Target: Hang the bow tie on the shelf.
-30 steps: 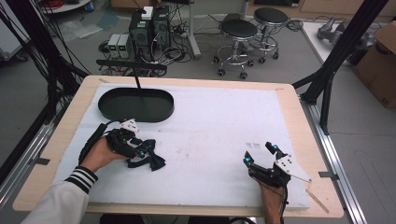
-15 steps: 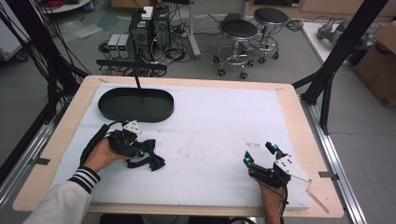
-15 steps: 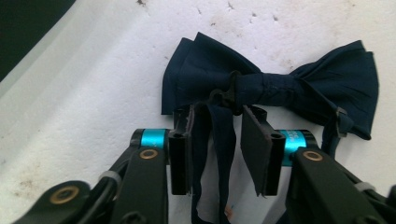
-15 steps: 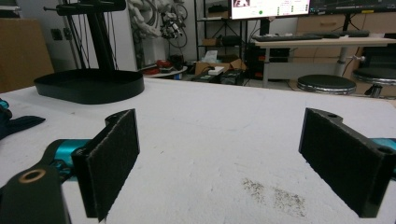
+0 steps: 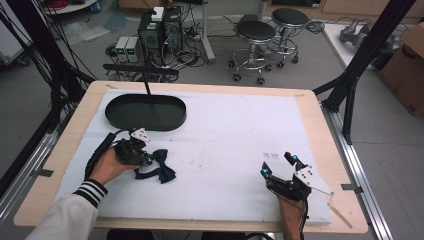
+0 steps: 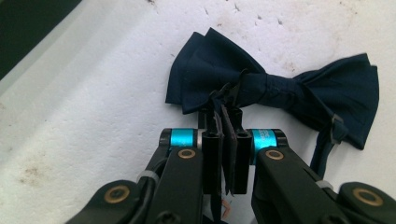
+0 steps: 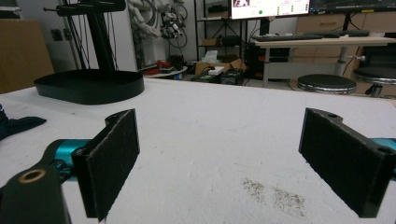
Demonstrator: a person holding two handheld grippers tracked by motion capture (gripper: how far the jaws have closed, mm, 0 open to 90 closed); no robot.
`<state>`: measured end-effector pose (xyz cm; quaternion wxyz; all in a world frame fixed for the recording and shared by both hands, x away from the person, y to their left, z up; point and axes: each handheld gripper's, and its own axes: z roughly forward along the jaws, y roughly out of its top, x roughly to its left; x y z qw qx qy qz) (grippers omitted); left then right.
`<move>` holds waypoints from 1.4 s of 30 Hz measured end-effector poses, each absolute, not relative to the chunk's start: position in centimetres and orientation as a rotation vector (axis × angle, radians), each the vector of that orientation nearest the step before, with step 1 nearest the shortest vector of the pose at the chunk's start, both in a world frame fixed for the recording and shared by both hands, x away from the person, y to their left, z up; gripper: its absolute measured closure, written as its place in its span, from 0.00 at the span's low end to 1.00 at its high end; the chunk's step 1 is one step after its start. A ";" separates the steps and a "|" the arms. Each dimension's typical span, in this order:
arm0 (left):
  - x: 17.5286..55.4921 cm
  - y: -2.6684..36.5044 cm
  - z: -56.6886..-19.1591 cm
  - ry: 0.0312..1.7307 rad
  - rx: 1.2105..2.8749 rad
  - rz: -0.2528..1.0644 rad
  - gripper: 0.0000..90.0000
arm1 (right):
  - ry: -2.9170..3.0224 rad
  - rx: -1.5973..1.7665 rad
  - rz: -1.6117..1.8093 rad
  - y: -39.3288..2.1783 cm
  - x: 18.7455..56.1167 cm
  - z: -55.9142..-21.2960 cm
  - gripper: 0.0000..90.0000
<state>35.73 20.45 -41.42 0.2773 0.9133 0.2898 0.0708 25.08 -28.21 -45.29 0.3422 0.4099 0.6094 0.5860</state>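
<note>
A dark navy bow tie point(image 5: 161, 170) lies flat on the white mat at the left front. Its knot and both wings are plain in the left gripper view point(image 6: 266, 86). My left gripper point(image 5: 146, 160) sits at the tie's left side. Its jaws are shut on a thin dark strap piece point(image 6: 227, 122) that comes off the tie's knot. The loose strap end point(image 6: 327, 144) trails to the right. My right gripper point(image 5: 279, 164) rests at the right front of the mat. It stands wide open point(image 7: 219, 158), with bare mat between its pads point(image 7: 114, 156).
A black oval tray point(image 5: 115, 117) sits at the back left of the mat, seen low and far in the right gripper view point(image 7: 88, 88). A black stand post point(image 5: 147, 85) rises behind it. The wooden table edge point(image 5: 325, 150) borders the mat.
</note>
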 end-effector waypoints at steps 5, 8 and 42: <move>35.7 20.5 -41.3 0.768 2.451 0.190 0.97 | 1.583 1.064 1.523 -28.2 25.1 -45.3 0.13; 35.7 20.5 -41.3 0.769 2.438 0.196 0.97 | 1.583 1.065 1.522 -28.2 25.1 -45.3 0.13; 34.5 23.5 -36.4 0.660 1.908 0.450 0.98 | 1.580 1.066 1.522 -28.1 25.0 -45.3 0.13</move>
